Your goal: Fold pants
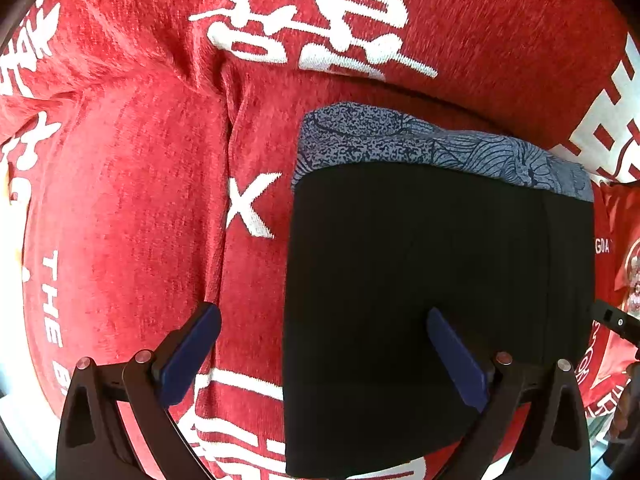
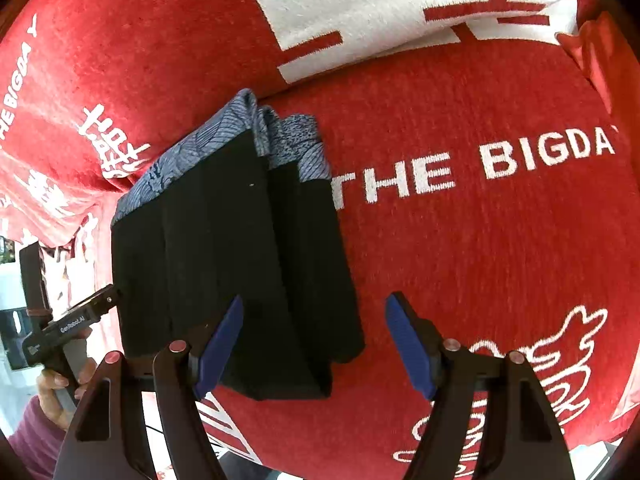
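The black pants (image 1: 436,300) with a blue patterned band lie folded into a neat thick stack on the red blanket (image 1: 140,200) with white letters, in the middle right of the left wrist view and the middle left of the right wrist view. They look folded up small so they stay tidy. The left gripper (image 1: 324,344) is spread wide and holds nothing, one finger over the pants. The right gripper (image 2: 316,336) is also wide apart and empty, over the near corner. No boxes or baskets show. The folding looks nearly done.
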Tool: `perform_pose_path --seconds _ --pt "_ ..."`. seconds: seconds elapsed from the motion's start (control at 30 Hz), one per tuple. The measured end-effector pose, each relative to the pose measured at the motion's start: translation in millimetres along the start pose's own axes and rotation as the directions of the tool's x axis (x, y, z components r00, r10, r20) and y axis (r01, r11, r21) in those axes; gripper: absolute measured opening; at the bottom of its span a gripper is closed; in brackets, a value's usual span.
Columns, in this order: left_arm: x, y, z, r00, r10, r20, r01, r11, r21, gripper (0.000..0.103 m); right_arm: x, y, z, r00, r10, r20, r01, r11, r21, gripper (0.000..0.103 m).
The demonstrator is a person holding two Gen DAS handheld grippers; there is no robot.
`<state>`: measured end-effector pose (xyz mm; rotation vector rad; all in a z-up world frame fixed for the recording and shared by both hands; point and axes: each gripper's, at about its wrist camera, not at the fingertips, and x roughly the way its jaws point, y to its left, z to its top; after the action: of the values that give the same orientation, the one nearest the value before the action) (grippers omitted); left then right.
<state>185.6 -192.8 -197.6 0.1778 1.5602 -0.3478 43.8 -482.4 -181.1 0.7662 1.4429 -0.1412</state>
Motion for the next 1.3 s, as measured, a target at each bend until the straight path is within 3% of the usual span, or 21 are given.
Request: perform_pose_path --seconds 0.3,0.53,0.73,0.83,1.0,1.13,1.3 --pt "13.9 -0.5 7.5 0.998 -0.044 -0.041 0.044 0.999 0.012 0.103 10.6 -6.4 8.6 0.993 0.113 -0.027 -0.114 0.993 -0.024 0.077" --pt "31.4 17.7 13.7 0.982 -0.161 -0.102 0.157 0.986 -0.049 0.103 20.3 -20.0 12.3 0.979 0.198 -0.054 -0.199 0.980 -0.007 0.079" --pt "15.2 19.6 22.1 0.973 -0.226 -0.049 0.229 0.972 0.054 0.103 26.8 -25.5 19.9 0.962 0.259 -0.085 -0.262 0.965 -0.019 0.079" --pt "15.3 21.2 32.0 0.965 -0.258 -0.041 0.261 0.961 0.090 0.103 31.5 -26.0 26.8 0.947 0.305 -0.103 -0.309 0.950 -0.033 0.079" --pt "43.2 24.9 35.7 0.944 -0.315 -0.092 0.323 0.942 0.088 0.103 47.8 -31.3 36.5 0.920 0.367 -0.136 -0.375 0.926 -0.038 0.079" --pt "56.6 26.3 32.5 0.903 -0.416 -0.109 0.420 0.907 0.021 0.103 53.2 -35.7 41.9 0.872 0.469 -0.139 -0.476 0.879 -0.021 0.079" --pt "59.2 11.8 25.6 0.897 -0.436 -0.074 0.436 0.900 -0.010 0.099 64.1 -35.6 45.6 0.854 0.499 -0.149 -0.500 0.865 0.033 0.078"
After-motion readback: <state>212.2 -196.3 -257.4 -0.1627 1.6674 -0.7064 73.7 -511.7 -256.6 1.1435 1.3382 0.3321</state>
